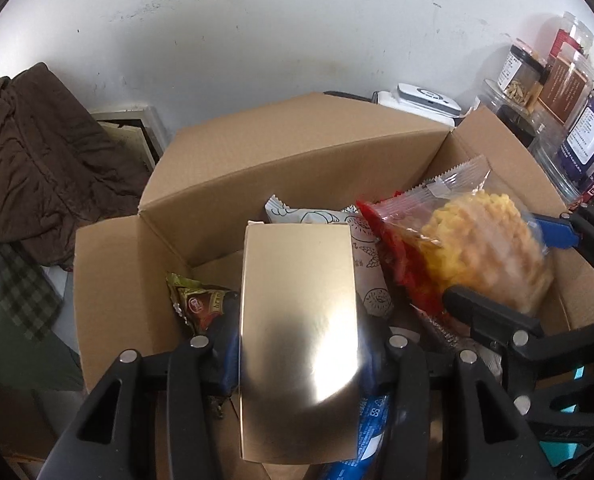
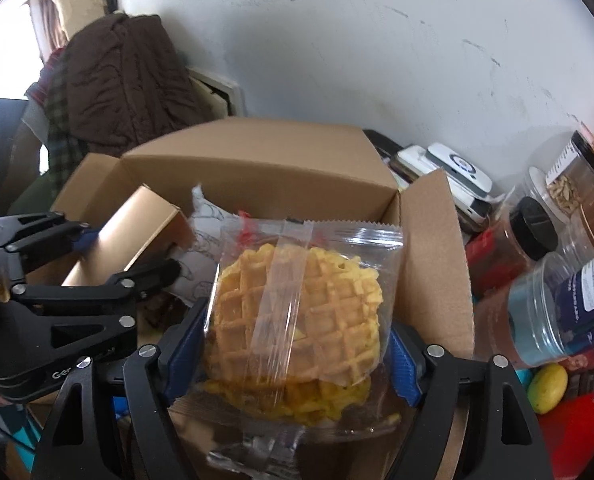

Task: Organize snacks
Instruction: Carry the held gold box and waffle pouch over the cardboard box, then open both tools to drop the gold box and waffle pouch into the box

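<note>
My left gripper (image 1: 297, 344) is shut on a shiny gold box (image 1: 297, 320) and holds it over the open cardboard box (image 1: 297, 160). My right gripper (image 2: 297, 344) is shut on a clear bag of yellow waffle snacks (image 2: 297, 312), also over the cardboard box (image 2: 257, 160). The waffle bag (image 1: 485, 248) and the right gripper (image 1: 537, 280) show at the right of the left wrist view. The gold box (image 2: 137, 232) and left gripper (image 2: 109, 258) show at the left of the right wrist view. Inside the box lie a white printed packet (image 1: 369, 264) and a small green-red packet (image 1: 201, 304).
Clear jars with labels (image 1: 577, 120) (image 2: 557, 280) stand to the right of the box. White devices (image 2: 457, 168) lie behind them by the wall. A brown coat (image 1: 45, 160) hangs at the left. A yellow round item (image 2: 549, 388) lies on a red surface at the right.
</note>
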`<action>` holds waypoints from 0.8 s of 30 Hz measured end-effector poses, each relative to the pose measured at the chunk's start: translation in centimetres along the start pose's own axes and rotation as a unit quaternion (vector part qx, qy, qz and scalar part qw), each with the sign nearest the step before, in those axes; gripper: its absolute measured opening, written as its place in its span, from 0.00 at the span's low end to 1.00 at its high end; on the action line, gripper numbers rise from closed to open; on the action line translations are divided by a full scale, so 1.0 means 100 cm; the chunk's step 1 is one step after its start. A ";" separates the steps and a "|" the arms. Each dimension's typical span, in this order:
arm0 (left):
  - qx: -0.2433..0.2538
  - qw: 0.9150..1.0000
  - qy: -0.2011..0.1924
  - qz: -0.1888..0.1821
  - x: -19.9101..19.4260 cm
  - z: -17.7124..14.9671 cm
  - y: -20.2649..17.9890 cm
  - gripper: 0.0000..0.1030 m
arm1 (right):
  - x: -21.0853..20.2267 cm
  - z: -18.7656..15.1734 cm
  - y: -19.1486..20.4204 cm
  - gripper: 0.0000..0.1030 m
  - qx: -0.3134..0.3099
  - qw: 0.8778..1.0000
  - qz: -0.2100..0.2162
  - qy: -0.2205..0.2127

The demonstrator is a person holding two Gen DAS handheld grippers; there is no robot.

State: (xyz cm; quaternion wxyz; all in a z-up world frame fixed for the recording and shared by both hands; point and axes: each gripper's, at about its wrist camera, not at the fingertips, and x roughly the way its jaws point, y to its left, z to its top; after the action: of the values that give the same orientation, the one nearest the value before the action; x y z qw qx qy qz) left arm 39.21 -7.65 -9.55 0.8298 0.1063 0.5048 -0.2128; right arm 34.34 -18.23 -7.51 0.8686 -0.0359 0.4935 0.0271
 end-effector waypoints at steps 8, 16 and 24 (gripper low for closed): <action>0.005 1.000 0.008 0.020 -0.001 0.001 -0.005 0.48 | 0.000 -0.005 -0.002 0.81 -0.008 1.000 -0.016 0.022; 0.004 0.998 -0.044 0.044 -0.032 0.001 -0.006 0.68 | -0.017 -0.012 -0.003 0.81 -0.018 0.999 -0.037 0.007; -0.001 0.995 -0.085 0.048 -0.067 0.007 -0.009 0.68 | -0.045 -0.011 -0.003 0.81 -0.023 0.998 -0.048 -0.025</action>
State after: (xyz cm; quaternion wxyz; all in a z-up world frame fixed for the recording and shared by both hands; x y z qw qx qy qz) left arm 36.68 -7.04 -3.29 0.8789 0.1109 0.4274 -0.1803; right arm 31.09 -18.67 -4.21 0.8799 -0.0785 0.4686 -0.0023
